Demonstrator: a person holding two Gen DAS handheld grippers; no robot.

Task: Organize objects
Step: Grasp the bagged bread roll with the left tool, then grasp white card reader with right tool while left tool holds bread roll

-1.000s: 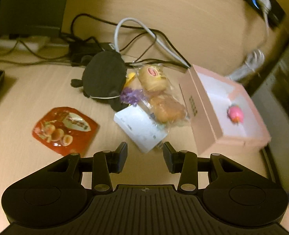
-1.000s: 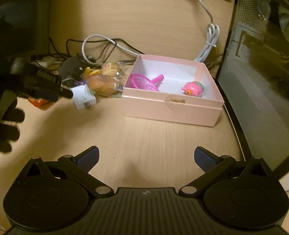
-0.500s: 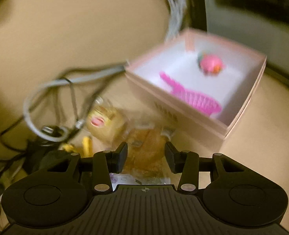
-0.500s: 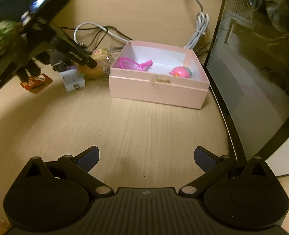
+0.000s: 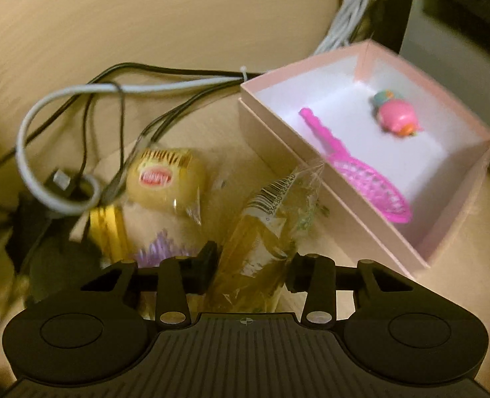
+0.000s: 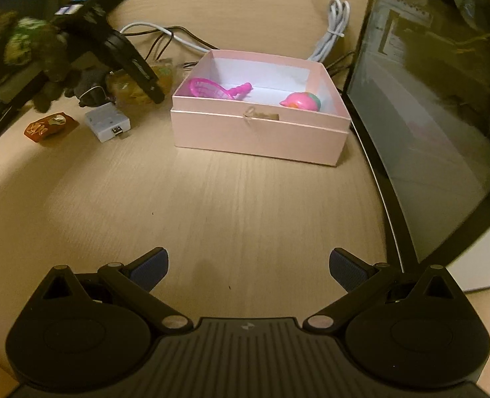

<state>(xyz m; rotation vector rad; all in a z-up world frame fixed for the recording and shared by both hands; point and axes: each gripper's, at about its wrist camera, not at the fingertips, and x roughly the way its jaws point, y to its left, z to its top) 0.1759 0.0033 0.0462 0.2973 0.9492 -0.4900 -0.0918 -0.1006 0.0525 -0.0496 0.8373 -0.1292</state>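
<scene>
Left gripper (image 5: 252,263) was closing its jaws around a clear-wrapped golden bread snack (image 5: 264,232), just beside the open pink cardboard box (image 5: 324,205) | right gripper (image 6: 248,268) hung wide open and empty above the bare wooden desk (image 6: 231,199).

Light wood-grain desk (image 6: 245,199), bare in front. Pink box (image 6: 258,132) sits mid-rear on it; just left of box: clear-wrapped bread packs (image 5: 165,179), white adapter (image 6: 107,121), red snack pouch (image 6: 47,127), dark plush (image 6: 90,83). Behind these, tangle of grey and black cables (image 5: 79,93), plus a tied white cable bundle (image 6: 334,30) rear right of box.
</scene>
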